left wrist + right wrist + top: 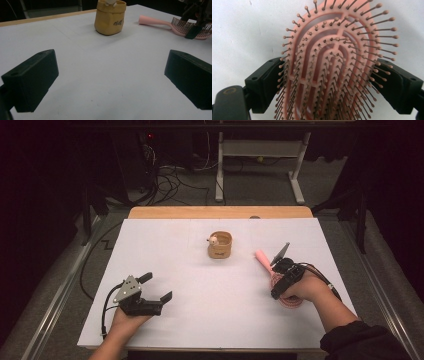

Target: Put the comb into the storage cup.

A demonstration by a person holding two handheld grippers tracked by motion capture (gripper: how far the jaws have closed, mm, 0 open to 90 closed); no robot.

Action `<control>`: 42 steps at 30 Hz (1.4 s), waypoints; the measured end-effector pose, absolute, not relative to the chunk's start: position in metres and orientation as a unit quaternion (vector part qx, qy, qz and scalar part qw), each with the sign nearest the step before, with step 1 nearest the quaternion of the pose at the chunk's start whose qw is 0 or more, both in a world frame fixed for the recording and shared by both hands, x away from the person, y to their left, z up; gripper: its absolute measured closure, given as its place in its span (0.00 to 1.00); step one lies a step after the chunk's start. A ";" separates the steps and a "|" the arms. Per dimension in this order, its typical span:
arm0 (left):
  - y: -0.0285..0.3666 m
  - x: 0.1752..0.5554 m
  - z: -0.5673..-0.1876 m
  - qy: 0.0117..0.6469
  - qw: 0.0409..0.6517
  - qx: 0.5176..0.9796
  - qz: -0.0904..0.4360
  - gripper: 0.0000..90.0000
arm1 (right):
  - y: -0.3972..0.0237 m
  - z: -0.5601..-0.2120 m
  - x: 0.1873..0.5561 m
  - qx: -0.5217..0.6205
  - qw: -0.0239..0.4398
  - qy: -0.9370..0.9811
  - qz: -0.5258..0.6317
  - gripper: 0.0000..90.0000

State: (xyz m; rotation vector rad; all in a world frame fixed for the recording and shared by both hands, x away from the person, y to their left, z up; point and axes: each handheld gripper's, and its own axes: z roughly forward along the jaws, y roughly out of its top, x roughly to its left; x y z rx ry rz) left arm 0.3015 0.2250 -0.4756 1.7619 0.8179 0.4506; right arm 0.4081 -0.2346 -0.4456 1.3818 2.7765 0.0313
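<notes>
A pink hairbrush lies bristles up on the white table sheet, right of centre, with its handle pointing away from me. My right gripper reaches down over the brush head. In the right gripper view the hairbrush sits between the two black jaws of that gripper, which touch its rim and outer bristles on both sides. My left gripper rests near the front left, open with nothing in it, and its jaws stand wide apart. The hairbrush also appears far right in that view.
A small tan pouch stands upright at mid table with a small pale thing peeking from its top; it sits at the top of the left gripper view. The wooden table edge runs along the far side. Cables and a desk frame lie on the floor beyond.
</notes>
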 end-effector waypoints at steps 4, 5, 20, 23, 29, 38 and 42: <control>0.224 0.301 -0.476 0.344 0.542 0.743 0.190 0.00 | -0.232 -0.446 0.410 0.447 0.019 0.895 0.001 0.15; 0.224 0.301 -0.476 0.344 0.541 0.743 0.190 0.00 | -0.232 -0.446 0.410 0.446 0.017 0.895 -0.001 0.15; 0.224 0.300 -0.475 0.343 0.545 0.741 0.191 0.00 | -0.230 -0.445 0.413 0.449 0.012 0.894 -0.012 0.18; 0.224 0.300 -0.475 0.343 0.544 0.741 0.191 0.00 | -0.231 -0.444 0.414 0.451 0.011 0.892 -0.012 0.19; 0.224 0.301 -0.475 0.344 0.543 0.742 0.190 0.00 | -0.233 -0.443 0.414 0.459 0.010 0.888 -0.007 0.22; 0.226 0.300 -0.474 0.343 0.543 0.742 0.191 0.00 | -0.233 -0.442 0.413 0.464 0.012 0.886 -0.005 0.23; 0.226 0.300 -0.475 0.344 0.544 0.741 0.191 0.00 | -0.234 -0.441 0.413 0.465 0.012 0.885 -0.002 0.23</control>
